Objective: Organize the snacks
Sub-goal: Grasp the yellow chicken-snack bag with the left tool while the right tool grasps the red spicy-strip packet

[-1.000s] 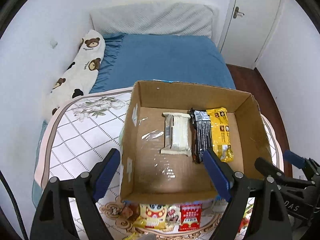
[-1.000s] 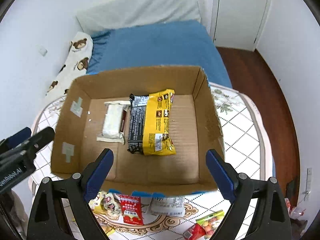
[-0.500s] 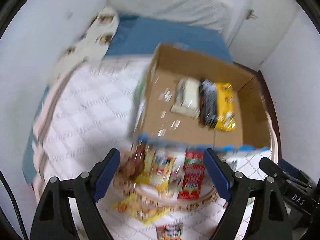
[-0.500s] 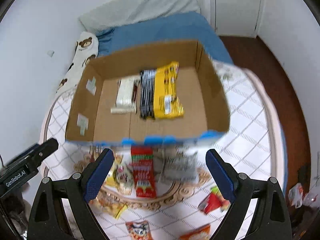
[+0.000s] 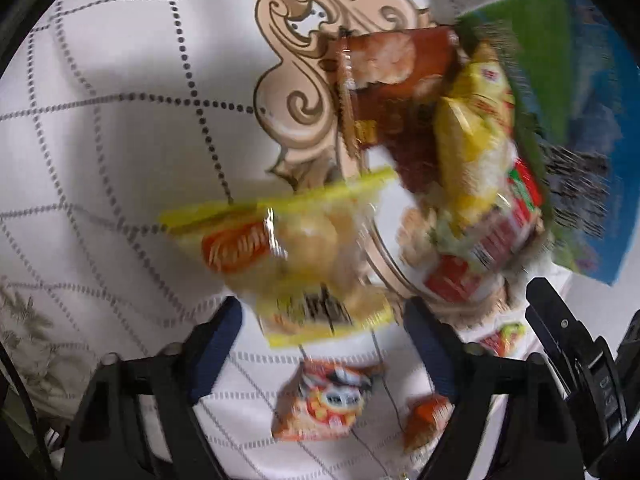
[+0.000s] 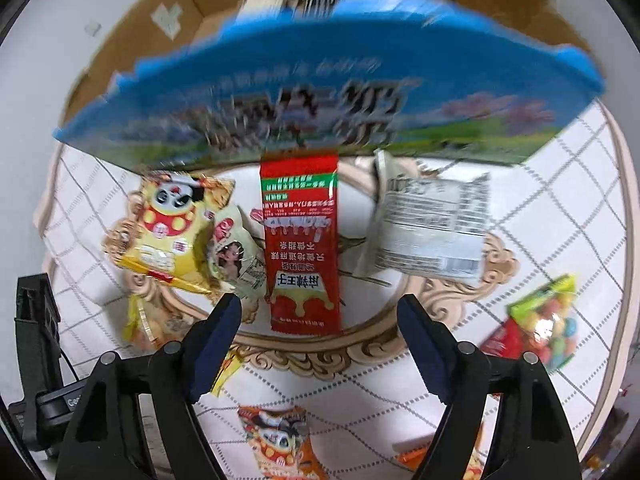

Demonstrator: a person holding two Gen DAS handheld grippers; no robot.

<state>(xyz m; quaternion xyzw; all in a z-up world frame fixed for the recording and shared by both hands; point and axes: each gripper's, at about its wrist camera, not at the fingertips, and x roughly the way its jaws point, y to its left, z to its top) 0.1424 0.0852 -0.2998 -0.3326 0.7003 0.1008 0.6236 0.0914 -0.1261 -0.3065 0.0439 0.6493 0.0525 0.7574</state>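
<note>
- The cardboard box (image 6: 132, 52) sits past the loose snacks at the far side of the surface (image 6: 560, 208), a few bars already inside; its printed blue front (image 6: 320, 92) is smeared by blur.
- We've got the red sachet (image 6: 302, 240) dead ahead of the right tool (image 6: 318, 322), long axis running straight away from us, near end between the spread fingers. That's our closer one.
- Left tool (image 5: 322, 326) is spread too, empty, over a blurry yellow packet (image 5: 296, 248).
- Left view's too smeared to read labels.
</note>
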